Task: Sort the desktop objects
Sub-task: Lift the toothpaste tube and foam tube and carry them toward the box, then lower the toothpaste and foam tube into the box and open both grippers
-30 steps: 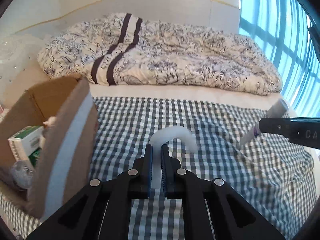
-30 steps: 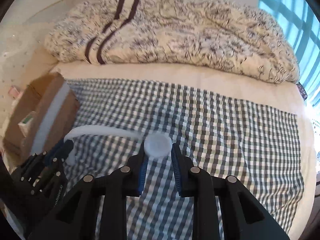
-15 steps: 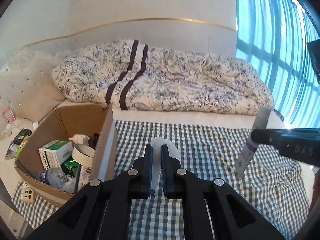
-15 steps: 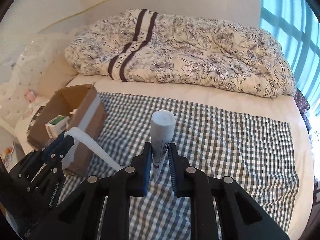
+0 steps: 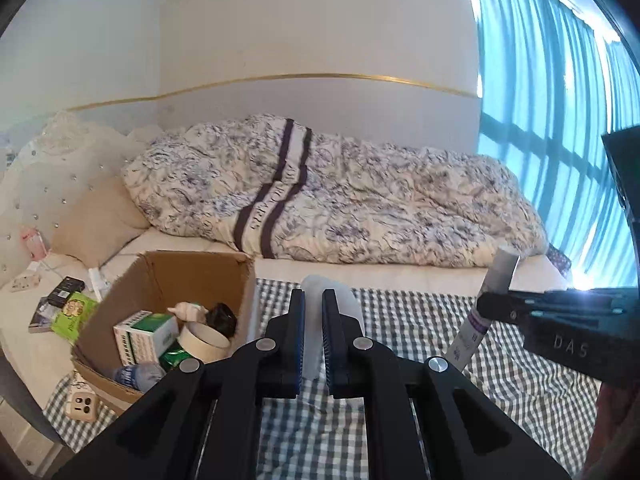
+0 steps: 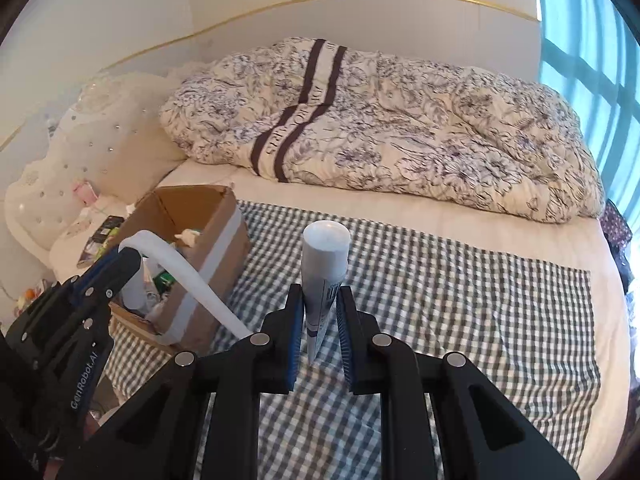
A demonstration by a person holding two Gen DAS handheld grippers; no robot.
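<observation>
My left gripper (image 5: 313, 300) is shut on a white curved bendy strip (image 5: 311, 344), held above the checked cloth (image 5: 420, 320). In the right wrist view that strip (image 6: 188, 276) arcs from the left gripper (image 6: 128, 260) down past the box. My right gripper (image 6: 319, 300) is shut on a white tube with purple print (image 6: 325, 264), cap end up. In the left wrist view the same tube (image 5: 500, 276) stands tilted in the right gripper (image 5: 496, 304). An open cardboard box (image 5: 168, 272) sits at the left, holding a green-and-white carton (image 5: 140, 332), a tape roll (image 5: 202, 338) and other items.
A rumpled flower-print duvet (image 5: 340, 208) lies across the back of the bed. A pillow (image 5: 96, 220) and small loose items (image 5: 68, 308) lie left of the box. A white phone-like object (image 5: 82, 406) rests at the cloth's near left corner. Windows (image 5: 560, 160) fill the right side.
Both grippers have risen from the checked cloth, each still shut on its object. The views have tilted up and back, so the box's inside now shows.
</observation>
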